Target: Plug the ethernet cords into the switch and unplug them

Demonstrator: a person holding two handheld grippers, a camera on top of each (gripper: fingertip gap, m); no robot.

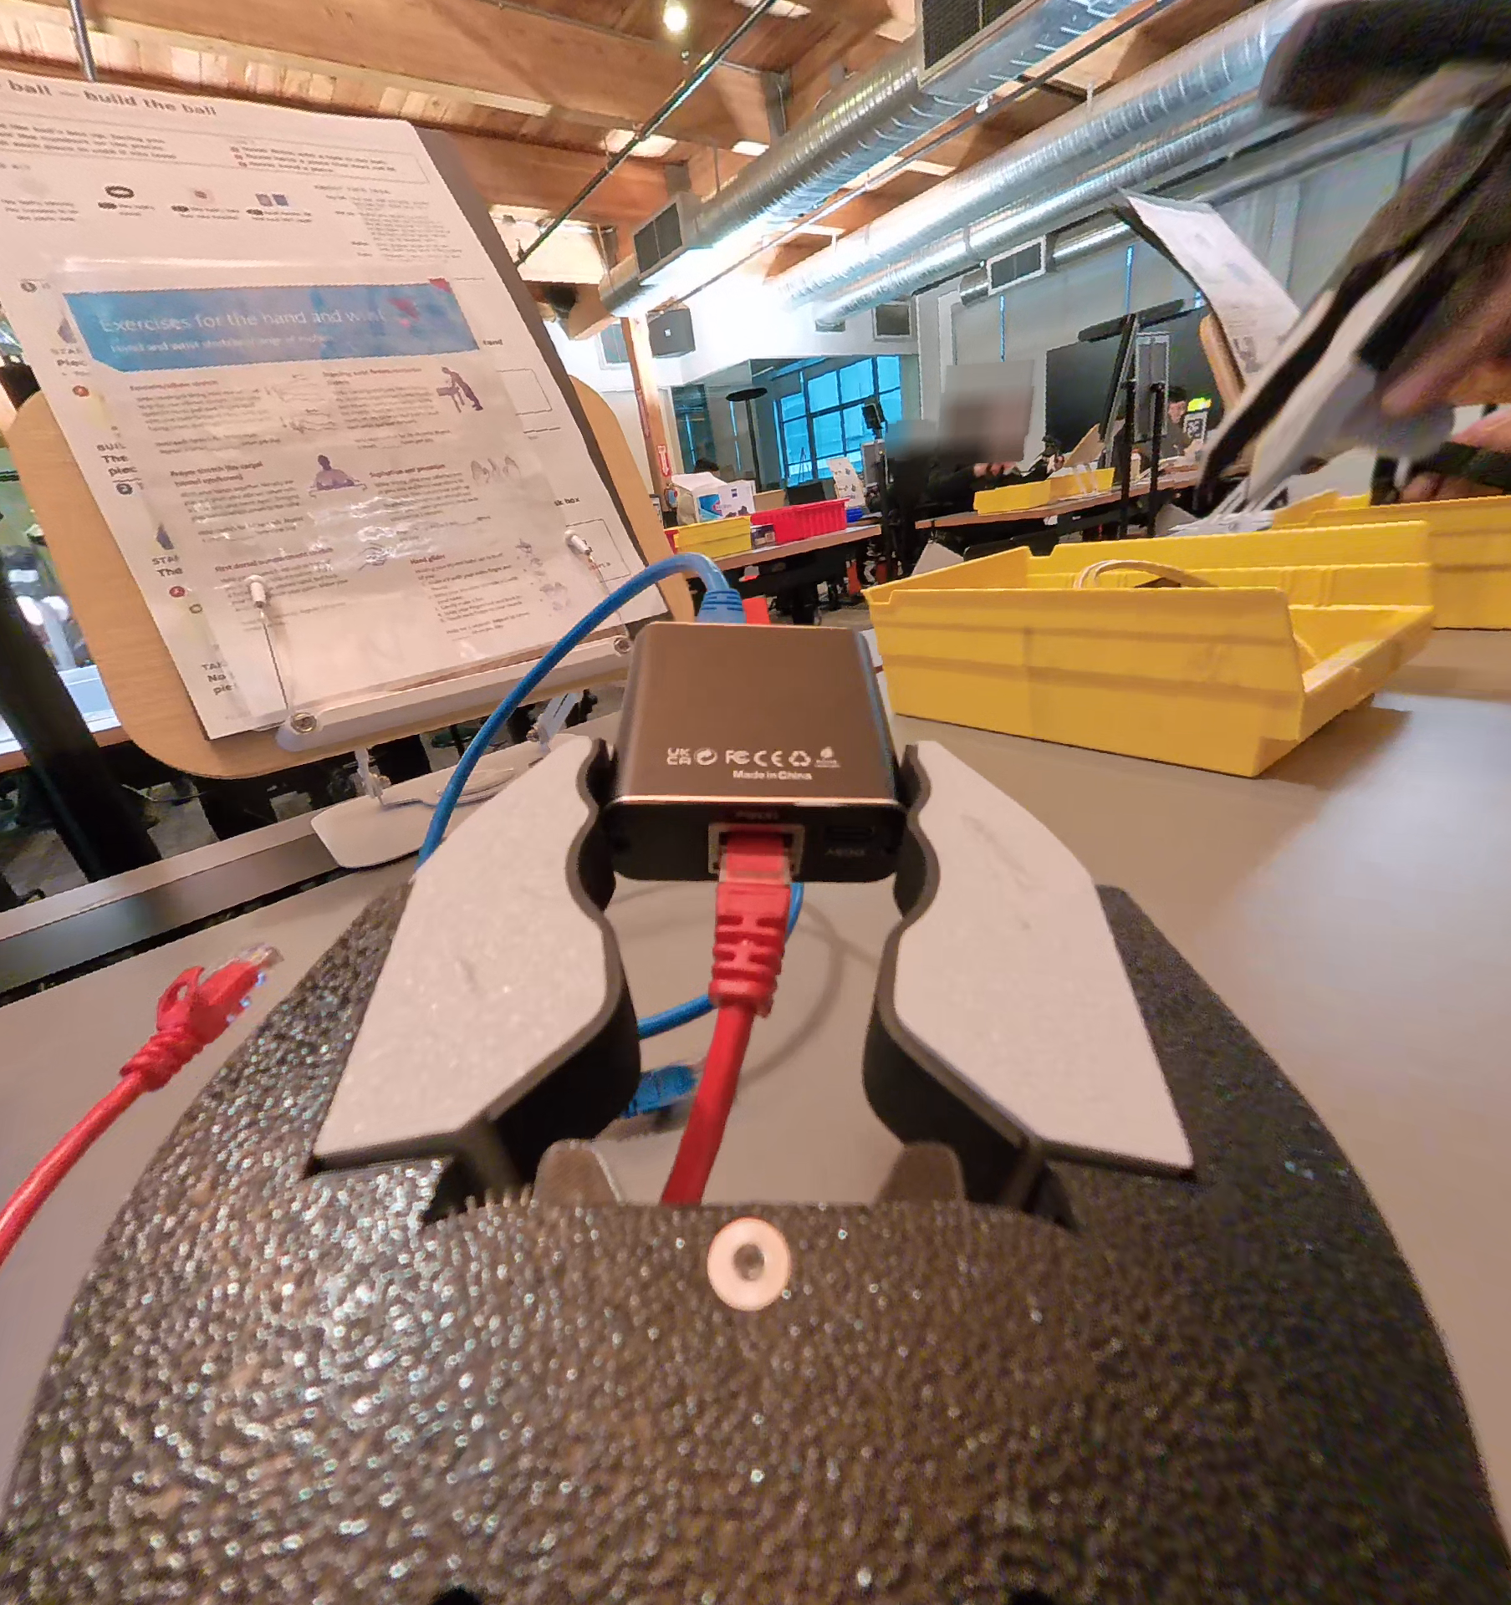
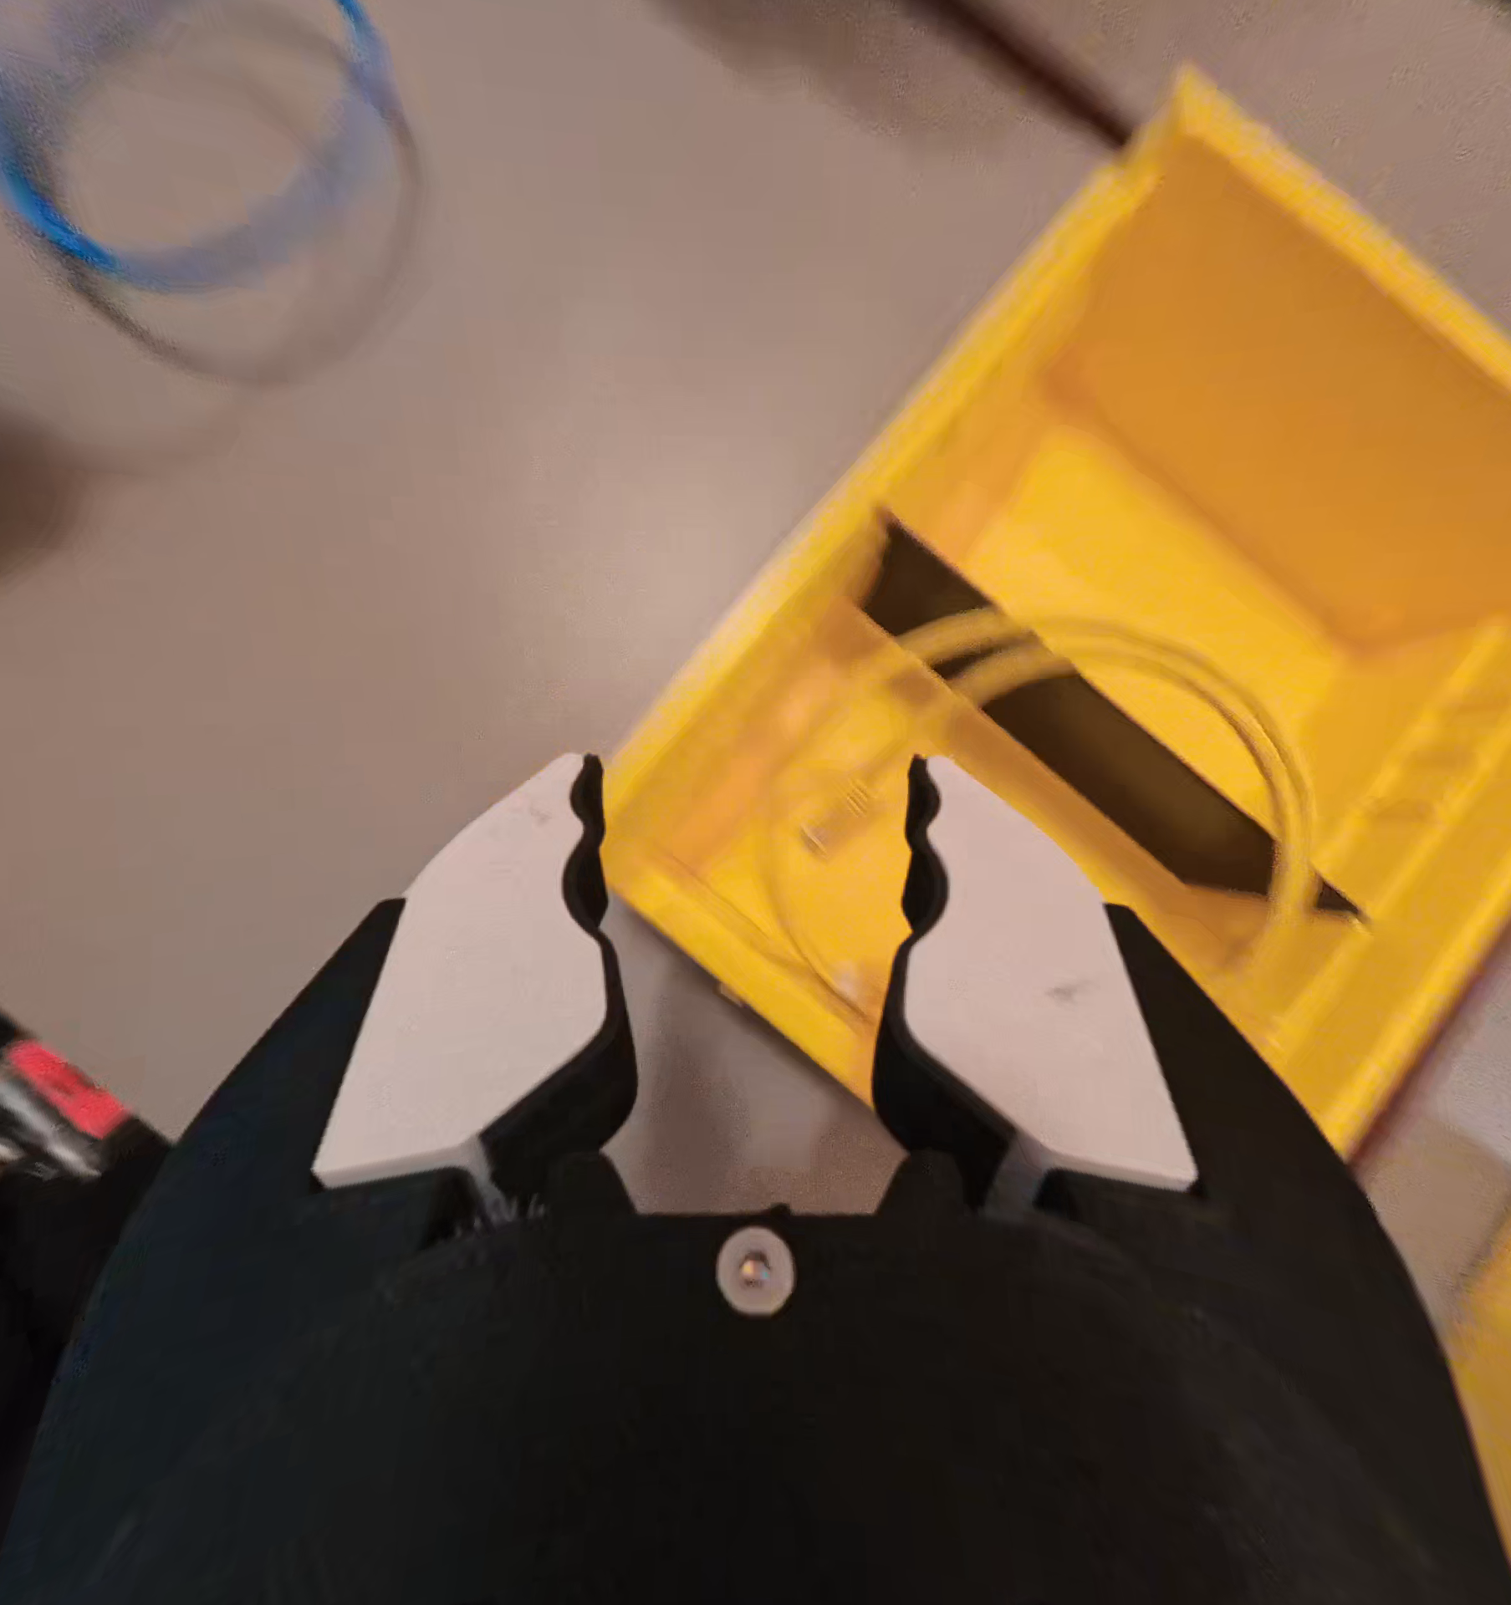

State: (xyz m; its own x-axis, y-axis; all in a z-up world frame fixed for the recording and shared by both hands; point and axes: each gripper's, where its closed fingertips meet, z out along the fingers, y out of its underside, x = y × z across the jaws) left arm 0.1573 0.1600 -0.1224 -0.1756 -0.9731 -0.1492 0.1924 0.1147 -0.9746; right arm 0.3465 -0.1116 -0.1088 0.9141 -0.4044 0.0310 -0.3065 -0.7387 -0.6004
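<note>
In the left wrist view my left gripper (image 1: 747,769) is shut on the small black switch (image 1: 756,721) and holds it above the grey table. A red ethernet cord (image 1: 739,981) is plugged into the switch's near port; its other plug (image 1: 213,990) lies loose on the table at left. A blue ethernet cord (image 1: 543,669) is plugged into the far side. My right gripper (image 2: 752,773) is open and empty, above the corner of a yellow bin (image 2: 1169,608) holding a yellow cord (image 2: 1212,721). It also shows blurred at the upper right of the left wrist view (image 1: 1308,417).
A document stand with printed sheets (image 1: 300,434) is at the back left. Yellow bins (image 1: 1125,643) sit on the table at right. The blue cord loops on the table (image 2: 196,174) in the right wrist view. People and benches are far behind.
</note>
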